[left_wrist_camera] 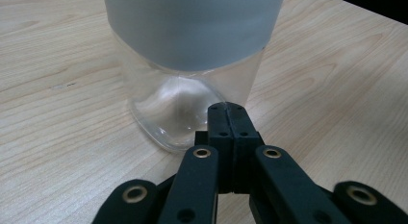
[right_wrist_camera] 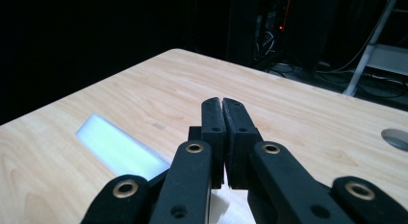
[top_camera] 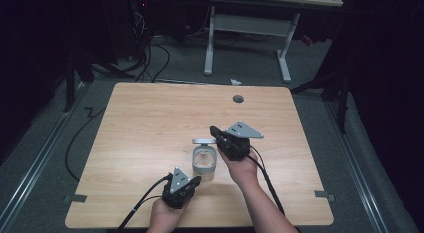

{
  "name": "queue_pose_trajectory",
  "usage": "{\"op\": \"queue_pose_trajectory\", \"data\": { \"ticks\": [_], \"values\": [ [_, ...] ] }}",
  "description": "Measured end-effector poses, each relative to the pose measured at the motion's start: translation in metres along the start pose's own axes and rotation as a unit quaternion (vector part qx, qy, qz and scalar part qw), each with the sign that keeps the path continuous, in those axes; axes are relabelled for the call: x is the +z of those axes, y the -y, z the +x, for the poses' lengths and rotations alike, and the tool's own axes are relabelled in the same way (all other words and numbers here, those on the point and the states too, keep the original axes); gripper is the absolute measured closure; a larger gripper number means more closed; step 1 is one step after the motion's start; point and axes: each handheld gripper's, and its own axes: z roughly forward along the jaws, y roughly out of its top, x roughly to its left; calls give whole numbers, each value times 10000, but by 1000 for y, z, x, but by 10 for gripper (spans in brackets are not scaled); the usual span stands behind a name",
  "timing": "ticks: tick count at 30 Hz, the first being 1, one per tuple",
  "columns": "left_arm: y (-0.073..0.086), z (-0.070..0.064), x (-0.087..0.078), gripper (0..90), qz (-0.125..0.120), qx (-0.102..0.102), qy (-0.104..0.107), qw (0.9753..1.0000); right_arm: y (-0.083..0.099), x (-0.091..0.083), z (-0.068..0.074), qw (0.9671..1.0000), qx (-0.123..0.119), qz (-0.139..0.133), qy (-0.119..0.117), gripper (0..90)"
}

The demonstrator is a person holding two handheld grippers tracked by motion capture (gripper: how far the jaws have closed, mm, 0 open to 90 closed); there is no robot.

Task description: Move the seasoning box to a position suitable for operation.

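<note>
High view: a clear, square-sided glass jar with a frosted grey band around its upper part [top_camera: 204, 162] stands on the pale wooden table [top_camera: 150, 128], set between the two hand-held tools. The left gripper [top_camera: 194, 181] lies just below and to the left of the jar, its black jaws pressed together with nothing between them; the tips point at the jar's base and sit just beside it. In the left gripper view the closed left gripper [left_wrist_camera: 227, 108] sits right in front of the jar's [left_wrist_camera: 192, 51] rounded transparent bottom — whether the tips actually touch the glass cannot be told.

The right gripper [top_camera: 214, 129] is held above the jar's right side, tilted, with its tips out over the far rim, beside a flat grey lid-like piece [top_camera: 202, 141] showing at that rim. In the right gripper view the right gripper [right_wrist_camera: 222, 103] has its jaws closed flat against each other, gripping nothing — below and to their left lies a pale, whitish rectangular surface [right_wrist_camera: 118, 149], blurred and hard to identify.
</note>
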Motion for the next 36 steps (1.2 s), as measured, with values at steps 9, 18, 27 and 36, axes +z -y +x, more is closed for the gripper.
{"op": "queue_pose_trajectory", "data": {
  "ticks": [9, 18, 27, 36],
  "values": [
    [0, -1, 0, 900, -12, -7, -4, 10000, 30, -25, 15, 9999, -5, 11, -146, 867],
    [1, -2, 2, 900, 29, -17, -11, 10000, 41, -28, 21, 9997, -115, 112, -202, 851],
    [-6, 1, -7, 900, -3, 63, -68, 10000, 31, -39, 14, 9998, -192, -75, -56, 806],
    [-23, 21, -21, 900, -125, 186, -290, 9993, 33, -43, -11, 9997, -72, -33, 252, 777]
  ]
}}
